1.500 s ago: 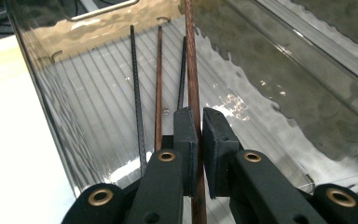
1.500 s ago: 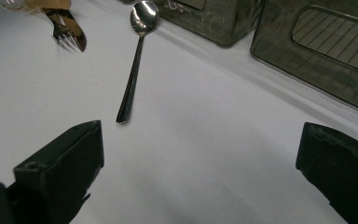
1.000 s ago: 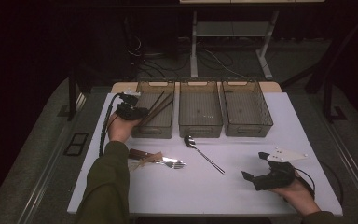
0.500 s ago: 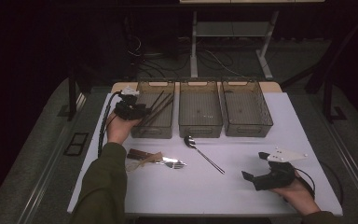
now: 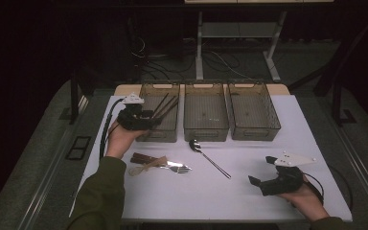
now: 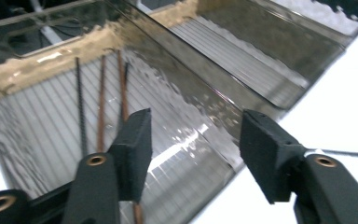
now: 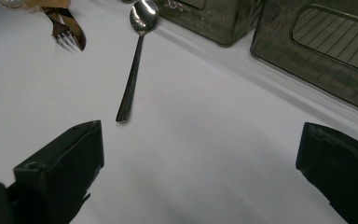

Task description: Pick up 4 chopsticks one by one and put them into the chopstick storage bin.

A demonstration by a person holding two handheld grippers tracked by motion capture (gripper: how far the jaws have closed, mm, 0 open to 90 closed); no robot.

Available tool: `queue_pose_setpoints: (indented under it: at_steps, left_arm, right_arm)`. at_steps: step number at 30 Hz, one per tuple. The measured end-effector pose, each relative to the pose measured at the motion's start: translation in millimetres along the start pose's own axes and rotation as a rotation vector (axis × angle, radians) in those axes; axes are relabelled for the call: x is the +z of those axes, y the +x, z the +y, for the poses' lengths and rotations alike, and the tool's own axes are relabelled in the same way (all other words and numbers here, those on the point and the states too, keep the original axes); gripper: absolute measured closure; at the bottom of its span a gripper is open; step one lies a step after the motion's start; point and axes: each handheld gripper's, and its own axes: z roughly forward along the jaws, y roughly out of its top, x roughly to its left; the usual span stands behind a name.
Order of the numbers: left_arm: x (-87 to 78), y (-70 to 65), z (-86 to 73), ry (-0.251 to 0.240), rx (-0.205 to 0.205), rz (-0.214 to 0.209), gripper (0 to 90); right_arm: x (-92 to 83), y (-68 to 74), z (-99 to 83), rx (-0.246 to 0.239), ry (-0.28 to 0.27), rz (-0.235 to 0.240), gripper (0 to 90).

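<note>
Left tongs (image 5: 149, 120) now opened and empty, slightly back and higher above the leftmost bin (image 5: 168, 132) with its chopsticks (image 5: 165, 106).

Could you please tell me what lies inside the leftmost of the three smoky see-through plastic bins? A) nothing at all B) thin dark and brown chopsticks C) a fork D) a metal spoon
B: thin dark and brown chopsticks lie on the ribbed floor of the leftmost smoky see-through plastic bin, while the long-handled metal spoon rests on the white table.

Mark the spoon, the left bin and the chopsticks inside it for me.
spoon (image 5: 210, 160): high view, mid-handle.
left bin (image 5: 159, 135): high view, front wall.
chopsticks (image 6: 101, 100): left gripper view, shaft of a brown stick lying in the bin.
</note>
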Motion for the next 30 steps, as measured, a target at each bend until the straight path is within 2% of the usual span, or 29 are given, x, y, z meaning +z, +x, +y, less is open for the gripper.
queue_pose_setpoints:
  at_steps: [4, 10, 18, 24, 27, 30]
  left_arm:
    - [-6.4, -10.4, -8.3, -0.019, 0.006, -0.019, 36.0]
    - [-18.0, -23.5, -20.9, -0.044, 0.018, -0.043, 32.3]
    - [-29.6, -36.9, -39.0, -0.059, 0.03, -0.053, 28.3]
    - [-33.8, -48.0, -56.3, -0.05, 0.051, -0.05, 26.2]
    - [-36.5, -53.4, -66.3, -0.039, 0.075, -0.031, 26.2]
    - [-40.0, -56.4, -75.3, -0.032, 0.07, -0.035, 26.7]
  right_arm:
    - [0.3, 0.1, 0.1, -0.002, 0.001, 0.001, 0.9]
    - [0.7, -0.6, 0.0, 0.0, 0.002, -0.001, 1.0]
    - [-0.4, -1.4, -0.4, 0.008, 0.001, -0.006, 1.0]
    - [-0.7, -0.9, -0.5, 0.005, 0.001, -0.003, 1.0]
    - [-1.2, -1.0, -0.6, 0.001, 0.0, -0.004, 0.9]
    - [-1.7, -0.2, -0.7, 0.001, -0.001, -0.004, 1.0]
